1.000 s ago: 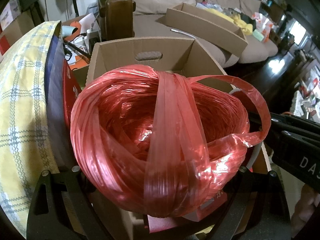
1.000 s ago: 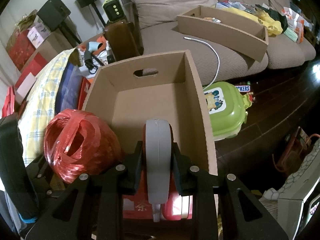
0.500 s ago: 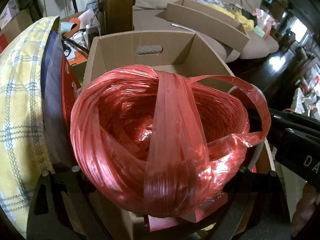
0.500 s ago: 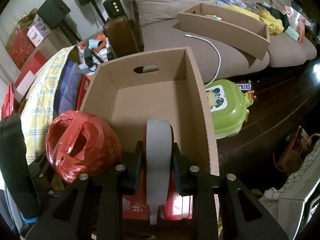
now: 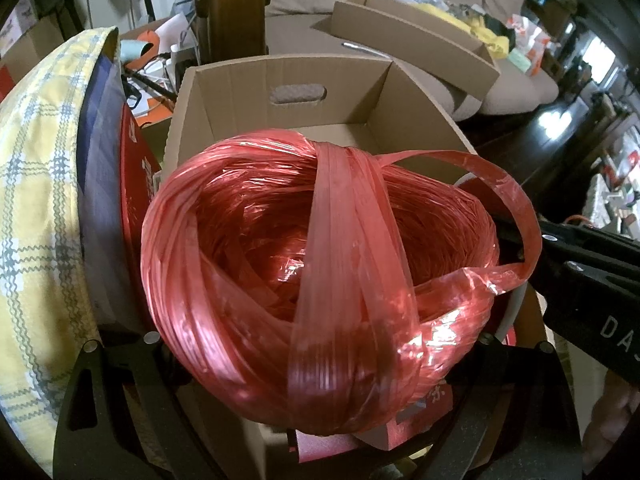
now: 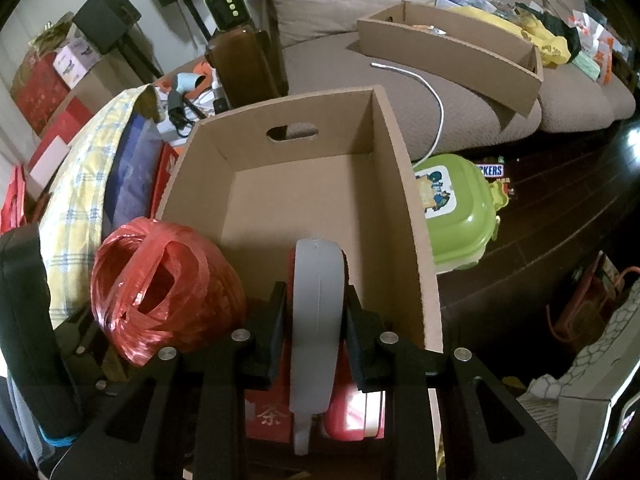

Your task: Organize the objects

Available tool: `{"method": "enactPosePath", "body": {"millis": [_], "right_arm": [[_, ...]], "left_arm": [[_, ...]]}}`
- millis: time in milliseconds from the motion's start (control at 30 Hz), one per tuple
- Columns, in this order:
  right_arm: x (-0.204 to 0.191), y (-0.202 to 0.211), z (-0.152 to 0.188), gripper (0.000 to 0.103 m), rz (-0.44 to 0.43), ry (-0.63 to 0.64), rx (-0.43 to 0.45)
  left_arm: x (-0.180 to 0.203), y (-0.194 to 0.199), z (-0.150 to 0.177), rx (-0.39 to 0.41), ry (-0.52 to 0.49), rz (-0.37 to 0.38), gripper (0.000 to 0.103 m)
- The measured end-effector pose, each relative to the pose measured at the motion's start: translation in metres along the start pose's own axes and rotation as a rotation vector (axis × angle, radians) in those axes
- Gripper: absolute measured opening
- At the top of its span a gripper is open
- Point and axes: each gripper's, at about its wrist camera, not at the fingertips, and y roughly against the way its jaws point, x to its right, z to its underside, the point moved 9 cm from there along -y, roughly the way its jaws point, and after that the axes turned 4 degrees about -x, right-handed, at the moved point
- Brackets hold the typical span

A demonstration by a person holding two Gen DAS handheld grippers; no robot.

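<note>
My left gripper (image 5: 320, 360) is shut on a big ball of red plastic twine (image 5: 320, 292), held just before the near edge of an open cardboard box (image 5: 248, 80). The twine ball also shows in the right wrist view (image 6: 160, 292), left of the box (image 6: 404, 200). My right gripper (image 6: 316, 312) is shut on a grey roll of tape (image 6: 318, 292), held upright over the box's near end. The box's floor looks bare. The right gripper's black body shows at the right edge of the left wrist view (image 5: 592, 276).
A yellow plaid cushion (image 6: 80, 184) and red cartons (image 6: 160, 184) stand left of the box. A green plastic case (image 6: 456, 216) lies on the dark floor at its right. Behind are a beige sofa (image 6: 332, 52) with a long cardboard tray (image 6: 452, 48), and speakers (image 6: 108, 20).
Both grippers have moved forward a little with their loads; the box looks nearer and more of its inside shows. Both grips are unchanged.
</note>
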Motion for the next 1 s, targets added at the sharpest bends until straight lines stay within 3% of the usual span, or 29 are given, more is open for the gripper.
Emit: {"method": "enactPosePath", "body": {"millis": [1000], "right_arm": [[-0.0026,-0.0079,0.0035,0.026,0.006,0.005,-0.019]], "left_arm": [[-0.0023,-0.0067,0.0024,-0.014,-0.005,-0.011,0.093]]}}
